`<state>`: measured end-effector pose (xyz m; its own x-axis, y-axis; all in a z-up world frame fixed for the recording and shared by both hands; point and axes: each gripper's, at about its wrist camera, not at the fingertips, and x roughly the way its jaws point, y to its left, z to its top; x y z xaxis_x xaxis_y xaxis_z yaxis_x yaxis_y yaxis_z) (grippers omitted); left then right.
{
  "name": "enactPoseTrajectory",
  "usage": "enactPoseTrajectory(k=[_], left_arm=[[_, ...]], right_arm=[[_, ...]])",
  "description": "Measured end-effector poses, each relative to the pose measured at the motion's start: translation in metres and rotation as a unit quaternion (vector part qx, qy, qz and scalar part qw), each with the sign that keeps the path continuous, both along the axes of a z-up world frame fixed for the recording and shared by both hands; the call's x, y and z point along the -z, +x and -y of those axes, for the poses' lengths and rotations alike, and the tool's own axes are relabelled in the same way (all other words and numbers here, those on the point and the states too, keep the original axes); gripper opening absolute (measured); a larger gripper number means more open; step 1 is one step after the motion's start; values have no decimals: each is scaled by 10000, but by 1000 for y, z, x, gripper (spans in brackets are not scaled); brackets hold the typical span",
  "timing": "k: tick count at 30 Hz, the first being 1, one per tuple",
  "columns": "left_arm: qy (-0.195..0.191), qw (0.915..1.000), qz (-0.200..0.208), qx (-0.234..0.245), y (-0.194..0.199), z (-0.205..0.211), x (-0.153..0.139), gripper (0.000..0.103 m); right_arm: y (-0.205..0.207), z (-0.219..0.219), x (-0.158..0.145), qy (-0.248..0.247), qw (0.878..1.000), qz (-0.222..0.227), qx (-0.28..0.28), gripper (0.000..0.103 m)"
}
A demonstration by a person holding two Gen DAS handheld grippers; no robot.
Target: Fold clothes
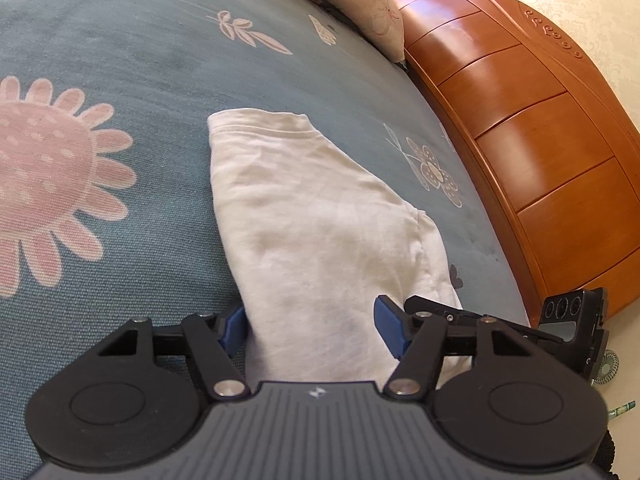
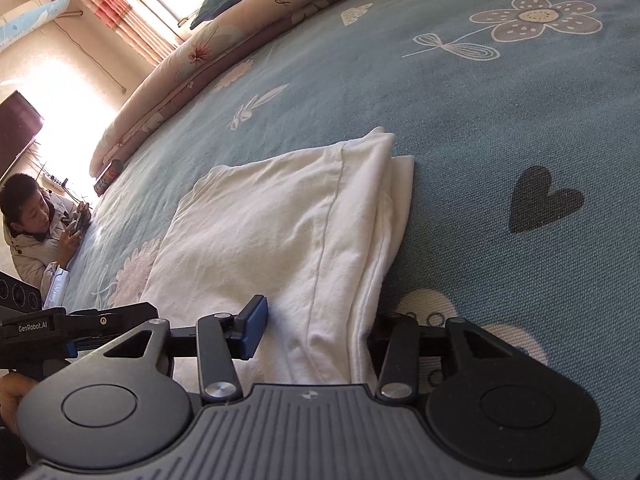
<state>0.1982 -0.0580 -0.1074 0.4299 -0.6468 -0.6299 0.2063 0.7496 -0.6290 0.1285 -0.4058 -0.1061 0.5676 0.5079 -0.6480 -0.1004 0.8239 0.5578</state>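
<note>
Here, nearest each camera, a folded white garment (image 1: 316, 216) is seen lying between the blue pads of both grippers, on a blue flowered bedspread (image 1: 120, 60). In the left wrist view the left gripper (image 1: 312, 326) is set about the near end of the cloth: its left pad (image 1: 234, 328) is at the cloth's edge and its right pad (image 1: 390, 326) lies on or against the fabric, so the jaws are half closed around the garment, though a firm pinch cannot be confirmed. In the right wrist view the right gripper (image 2: 316, 328) is placed over the stacked layered edge of the same garment (image 2: 280, 220); one pad (image 2: 252, 328) rests on the cloth, while the other is hidden behind the layers, so a true squeeze cannot be told there either. Both tools appear to be stationed at the near end so that it can be lifted together and carried over for a further fold. Farther off, a wooden headboard (image 1: 520, 120) and pillows (image 1: 384, 20) are seen, and at the bed's far side a seated person (image 2: 36, 224) is occupied with a handheld device beneath a curtained window (image 2: 132, 8).
</note>
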Motion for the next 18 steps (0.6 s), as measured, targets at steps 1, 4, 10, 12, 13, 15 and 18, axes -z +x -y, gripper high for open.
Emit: enactPoseTrajectory(k=[1,4,10,12,13,15,18], left_arm=[[14,10000,15,-2,0,0,0,60],[21,10000,39,-8,0,0,1,58],[147,9998,162,23,-2,2,1,55],[178,9996,209,21,-3,2,1,52],[181,9996,219,2,-3,1,1,51],[184,9995,237,-38,-4,-1,2,46],[238,9993,270,-48,-5,-1,2,45]], right_arm=[[0,0,0,-6,10000,3,-9,48],[2,0,0,-7,10000,-2,-21,48],[2,-6,-4,-199,9998,14,19,46],[1,-11,-5,-320,9995,38,40,46],[1,-13,-6,-387,9992,48,59,45],[0,-18,-8,-521,9986,65,116,44],[-3,-29,-12,-801,9964,173,202,42]])
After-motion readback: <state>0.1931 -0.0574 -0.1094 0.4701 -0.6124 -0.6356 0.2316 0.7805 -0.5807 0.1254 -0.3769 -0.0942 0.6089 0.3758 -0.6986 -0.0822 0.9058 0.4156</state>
